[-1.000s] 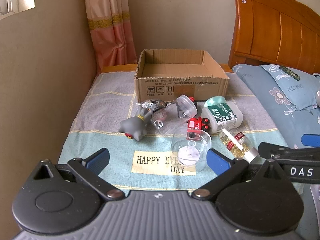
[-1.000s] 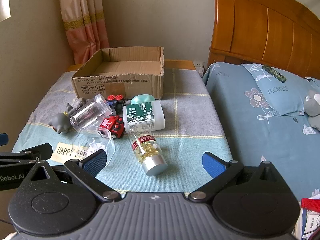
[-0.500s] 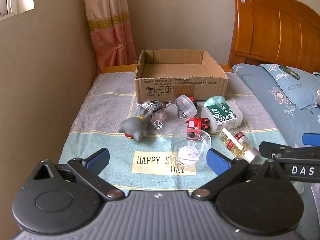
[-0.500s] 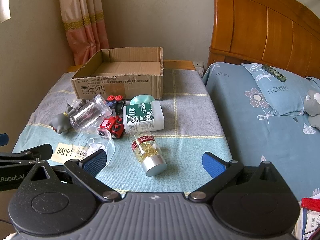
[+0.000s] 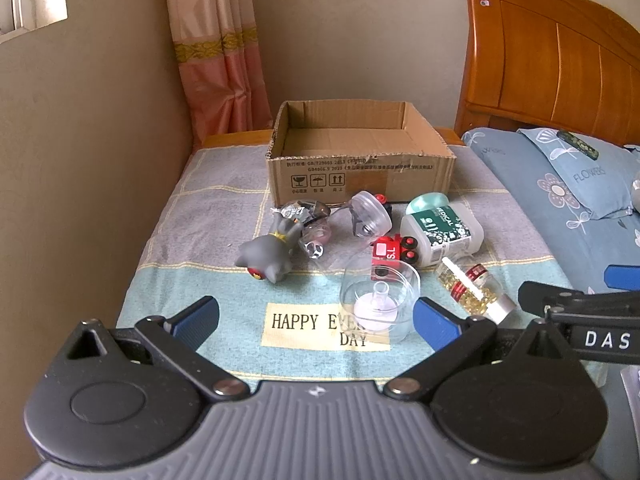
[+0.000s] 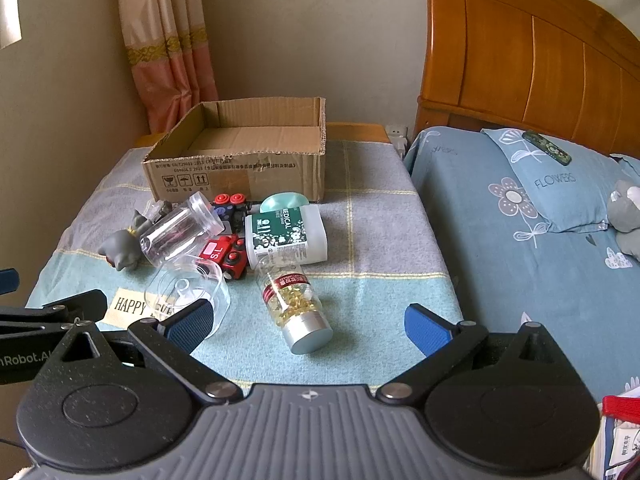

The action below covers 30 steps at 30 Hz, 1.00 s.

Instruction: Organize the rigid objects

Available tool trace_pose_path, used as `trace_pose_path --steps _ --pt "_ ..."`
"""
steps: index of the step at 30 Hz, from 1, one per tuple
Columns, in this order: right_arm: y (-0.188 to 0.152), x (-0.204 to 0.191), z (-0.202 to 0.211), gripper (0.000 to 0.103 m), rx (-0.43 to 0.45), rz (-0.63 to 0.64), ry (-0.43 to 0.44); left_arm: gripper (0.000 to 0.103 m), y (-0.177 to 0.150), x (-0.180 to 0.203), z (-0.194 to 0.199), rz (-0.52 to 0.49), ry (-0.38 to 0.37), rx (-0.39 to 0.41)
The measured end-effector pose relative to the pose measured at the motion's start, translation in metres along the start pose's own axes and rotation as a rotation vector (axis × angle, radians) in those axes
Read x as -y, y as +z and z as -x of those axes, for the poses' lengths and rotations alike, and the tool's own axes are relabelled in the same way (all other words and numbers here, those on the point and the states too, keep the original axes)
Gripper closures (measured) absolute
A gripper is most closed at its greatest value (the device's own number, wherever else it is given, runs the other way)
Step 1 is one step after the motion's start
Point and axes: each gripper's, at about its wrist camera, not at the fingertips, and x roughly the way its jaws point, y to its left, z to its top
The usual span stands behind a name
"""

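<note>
An open cardboard box (image 5: 360, 176) (image 6: 240, 172) stands at the back of a cloth-covered table. In front of it lies a cluster: a grey toy animal (image 5: 268, 254) (image 6: 122, 248), a clear jar (image 5: 368, 218) (image 6: 180, 232), a red toy train (image 5: 394, 250) (image 6: 224, 256), a white bottle with a green label (image 5: 440, 234) (image 6: 286, 236), a capsule bottle with a silver cap (image 5: 472, 292) (image 6: 296, 304) and a clear round container (image 5: 378, 304) (image 6: 188, 288). My left gripper (image 5: 316, 320) is open near the front edge. My right gripper (image 6: 306, 326) is open just short of the capsule bottle.
A bed with a blue flowered pillow (image 6: 560, 184) and a wooden headboard (image 6: 540, 56) borders the table on the right. A wall (image 5: 80, 140) and a pink curtain (image 5: 216, 52) close off the left. The table cloth (image 6: 380, 240) is bare to the right of the cluster.
</note>
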Motion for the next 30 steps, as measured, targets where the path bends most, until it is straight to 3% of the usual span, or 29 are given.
trace_pose_path --steps 20,30 --pt "0.000 0.003 0.000 0.000 0.012 0.012 -0.008 0.001 0.002 0.003 -0.001 -0.030 -0.017 0.017" --pt "0.001 0.005 -0.008 0.000 0.017 0.044 -0.010 0.001 0.006 0.003 -0.011 -0.070 -0.066 0.013"
